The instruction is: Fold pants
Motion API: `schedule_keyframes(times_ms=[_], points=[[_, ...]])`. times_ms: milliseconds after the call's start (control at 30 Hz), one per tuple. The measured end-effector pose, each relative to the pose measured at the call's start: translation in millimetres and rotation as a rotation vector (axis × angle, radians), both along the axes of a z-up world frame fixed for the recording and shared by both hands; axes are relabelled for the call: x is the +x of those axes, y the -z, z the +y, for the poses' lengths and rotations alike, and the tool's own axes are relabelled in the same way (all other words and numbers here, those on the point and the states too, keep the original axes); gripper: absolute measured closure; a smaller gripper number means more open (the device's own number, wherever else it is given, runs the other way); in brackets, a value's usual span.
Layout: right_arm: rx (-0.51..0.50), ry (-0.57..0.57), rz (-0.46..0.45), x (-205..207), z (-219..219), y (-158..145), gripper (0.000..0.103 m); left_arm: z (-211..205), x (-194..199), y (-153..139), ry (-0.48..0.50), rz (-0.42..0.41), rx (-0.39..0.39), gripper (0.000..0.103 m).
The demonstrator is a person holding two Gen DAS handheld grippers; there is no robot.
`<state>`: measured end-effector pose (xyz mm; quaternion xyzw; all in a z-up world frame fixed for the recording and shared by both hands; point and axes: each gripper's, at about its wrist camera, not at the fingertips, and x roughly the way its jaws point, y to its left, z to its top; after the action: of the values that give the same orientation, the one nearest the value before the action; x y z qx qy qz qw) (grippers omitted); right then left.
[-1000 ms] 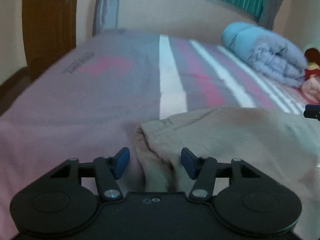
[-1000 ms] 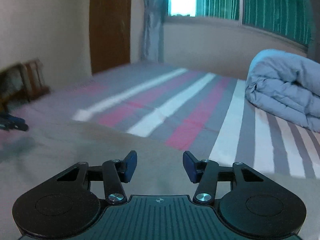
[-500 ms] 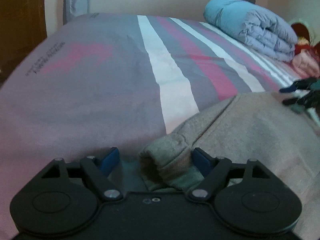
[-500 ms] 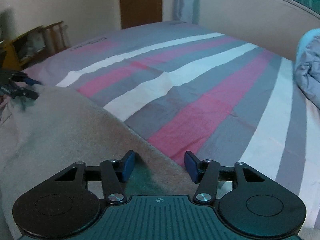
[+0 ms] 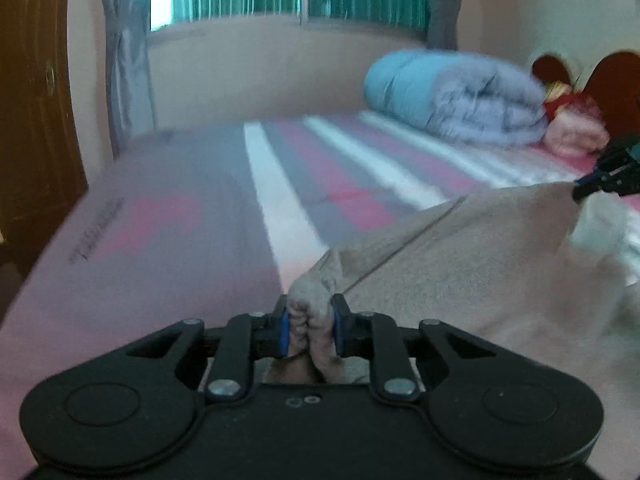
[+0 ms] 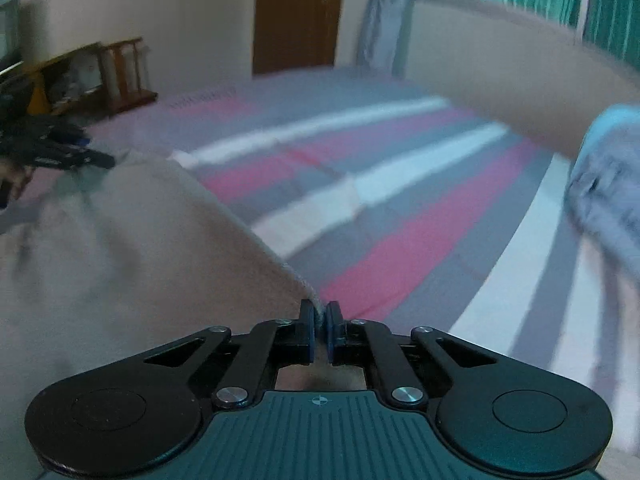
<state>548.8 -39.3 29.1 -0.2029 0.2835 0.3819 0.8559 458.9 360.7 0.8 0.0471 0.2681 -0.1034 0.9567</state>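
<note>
While clamped: pants (image 5: 460, 264) btwn L gripper (image 5: 309, 328) | R gripper (image 6: 319, 330) pads

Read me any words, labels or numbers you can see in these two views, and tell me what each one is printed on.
No text can be read.
Dark printed lettering on the striped pink, grey and white bedsheet, at its edge: too blurred to read.
The same print in the right wrist view: too blurred.
Nothing printed shows on the beige pants.
</note>
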Motion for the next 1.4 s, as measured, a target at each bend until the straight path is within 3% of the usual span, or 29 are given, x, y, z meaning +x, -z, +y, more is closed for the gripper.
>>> schedule_keyframes(times_ms=[133,267,400,467,533,600,633,667,700,733,767,833,900,1000,1133,1267,1300,1333,1400], points=[[0.018,-0.02,-0.089,-87,-20,-42,0.098,-7,-62,-32,0.047,-0.101,-0.026,0.093],[-0.004,-0.042,-0.164,-187,-36,-52,0.098,-25,-131,-30,0.094,-0.131,0.011,0.093],[0.001,-0.026,-0.12,-262,-45,-18,0.098,-41,-178,15,0.086,-0.01,0.022,0.092],[0.018,0.012,-0.05,-282,-46,15,0.098,-46,-196,41,0.016,0.052,0.01,0.079],[0.026,0.065,0.031,-294,-44,49,0.097,-47,-211,51,-0.087,0.076,-0.024,0.078],[0.101,0.168,0.057,-309,-54,62,0.096,-46,-228,45,-0.195,0.062,-0.073,0.059],[0.152,0.215,0.049,-317,-61,60,0.091,-46,-236,41,-0.256,0.06,-0.098,0.047],[0.214,0.279,0.05,-323,-70,56,0.068,-44,-243,37,-0.298,0.052,-0.134,0.044],[0.263,0.327,0.05,-328,-78,52,0.035,-45,-251,33,-0.322,0.037,-0.186,0.044],[0.32,0.368,0.039,-333,-87,48,0.027,-46,-254,30,-0.321,0.043,-0.257,0.046],[0.375,0.387,0.036,-338,-94,43,0.026,-46,-255,28,-0.318,0.057,-0.328,0.053],[0.43,0.452,0.081,-335,-100,39,0.027,-41,-250,30,-0.321,0.092,-0.489,0.061],[0.49,0.515,0.169,-322,-101,41,0.039,-39,-238,37,-0.332,0.139,-0.619,0.064],[0.56,0.588,0.308,-297,-101,47,0.042,-28,-216,47,-0.343,0.198,-0.72,0.064],[0.626,0.65,0.461,-271,-102,65,0.042,-23,-203,60,-0.361,0.237,-0.745,0.066],[0.652,0.723,0.547,-246,-106,83,0.043,-20,-199,59,-0.38,0.246,-0.717,0.086],[0.659,0.74,0.547,-242,-107,85,0.064,-21,-198,57,-0.37,0.237,-0.701,0.086],[0.655,0.748,0.55,-240,-109,83,0.078,-22,-201,53,-0.361,0.221,-0.677,0.087],[0.657,0.748,0.562,-235,-112,83,0.09,-21,-202,43,-0.337,0.177,-0.672,0.088]])
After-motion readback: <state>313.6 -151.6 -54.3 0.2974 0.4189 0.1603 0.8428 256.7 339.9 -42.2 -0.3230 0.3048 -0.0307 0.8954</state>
